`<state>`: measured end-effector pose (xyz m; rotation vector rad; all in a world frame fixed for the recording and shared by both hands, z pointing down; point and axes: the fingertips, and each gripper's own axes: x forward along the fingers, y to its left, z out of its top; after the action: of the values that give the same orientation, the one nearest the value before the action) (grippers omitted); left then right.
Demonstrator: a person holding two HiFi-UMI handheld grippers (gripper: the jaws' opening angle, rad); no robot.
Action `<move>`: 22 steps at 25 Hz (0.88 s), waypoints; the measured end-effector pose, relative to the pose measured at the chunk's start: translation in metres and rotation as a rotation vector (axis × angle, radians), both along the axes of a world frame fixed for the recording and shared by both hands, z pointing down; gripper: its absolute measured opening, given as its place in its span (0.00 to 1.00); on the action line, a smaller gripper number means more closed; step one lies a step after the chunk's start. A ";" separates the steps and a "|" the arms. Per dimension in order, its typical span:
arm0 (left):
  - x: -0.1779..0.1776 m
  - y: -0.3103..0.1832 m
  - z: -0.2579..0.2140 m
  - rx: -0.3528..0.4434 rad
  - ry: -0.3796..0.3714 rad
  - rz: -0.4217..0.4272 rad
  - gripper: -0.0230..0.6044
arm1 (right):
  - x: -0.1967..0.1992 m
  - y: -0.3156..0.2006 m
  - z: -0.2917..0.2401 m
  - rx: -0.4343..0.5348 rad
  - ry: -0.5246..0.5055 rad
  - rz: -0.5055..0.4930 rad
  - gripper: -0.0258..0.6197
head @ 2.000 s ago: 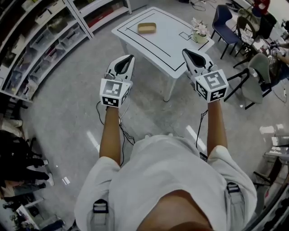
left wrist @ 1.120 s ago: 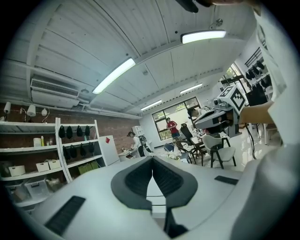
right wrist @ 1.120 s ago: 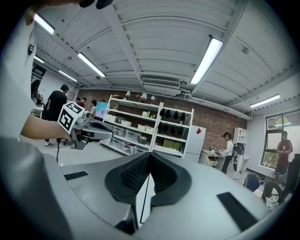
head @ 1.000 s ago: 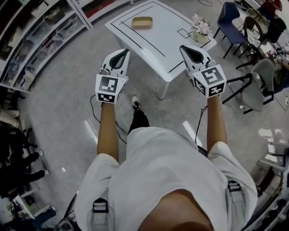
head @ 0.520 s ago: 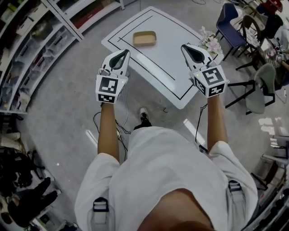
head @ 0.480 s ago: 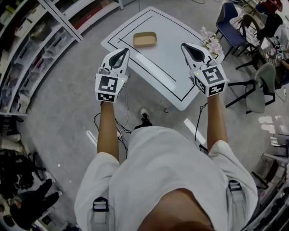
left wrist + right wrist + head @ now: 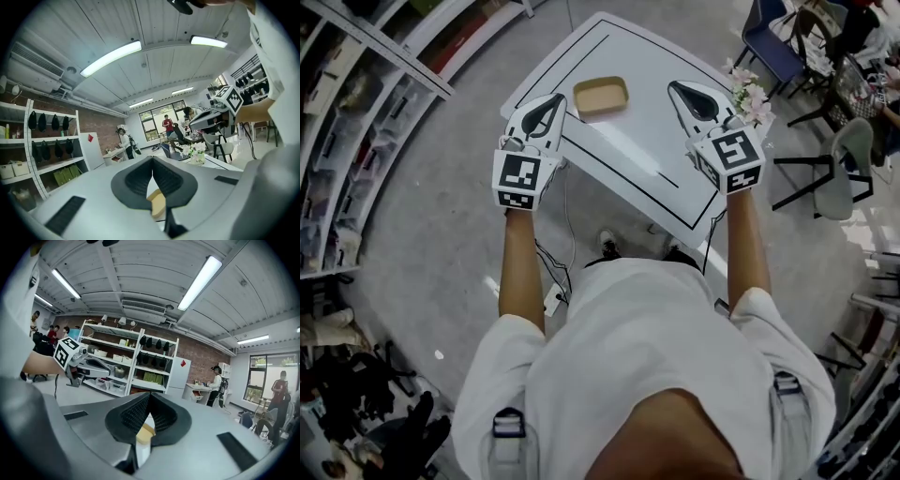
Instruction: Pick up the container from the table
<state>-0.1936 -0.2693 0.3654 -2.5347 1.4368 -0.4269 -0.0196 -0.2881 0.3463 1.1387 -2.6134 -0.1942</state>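
On white table (image 7: pixel 630 131): shallow tan container (image 7: pixel 601 97), interior plain.

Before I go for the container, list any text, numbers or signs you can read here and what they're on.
No words or numbers are readable in any view.
Cubes on left gripper and right gripper: black-and-white square patterns only, no letters.
Small red mark on white cabinet: too small to read.
The table: plain black lines only; container: no print visible.
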 end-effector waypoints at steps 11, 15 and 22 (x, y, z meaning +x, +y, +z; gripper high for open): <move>0.037 -0.055 0.065 -0.166 -0.071 -0.031 0.06 | 0.032 -0.069 0.050 -0.125 -0.001 -0.050 0.06; 0.051 -0.083 0.102 -0.216 -0.125 -0.012 0.06 | 0.036 -0.092 0.077 -0.179 -0.002 -0.059 0.06; 0.066 -0.143 0.187 -0.361 -0.226 0.077 0.07 | 0.033 -0.122 0.122 -0.281 0.018 -0.066 0.06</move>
<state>-0.1279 -0.4123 0.5526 -2.6866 1.2692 -1.0039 0.0133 -0.4097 0.4687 0.9505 -2.5619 0.1460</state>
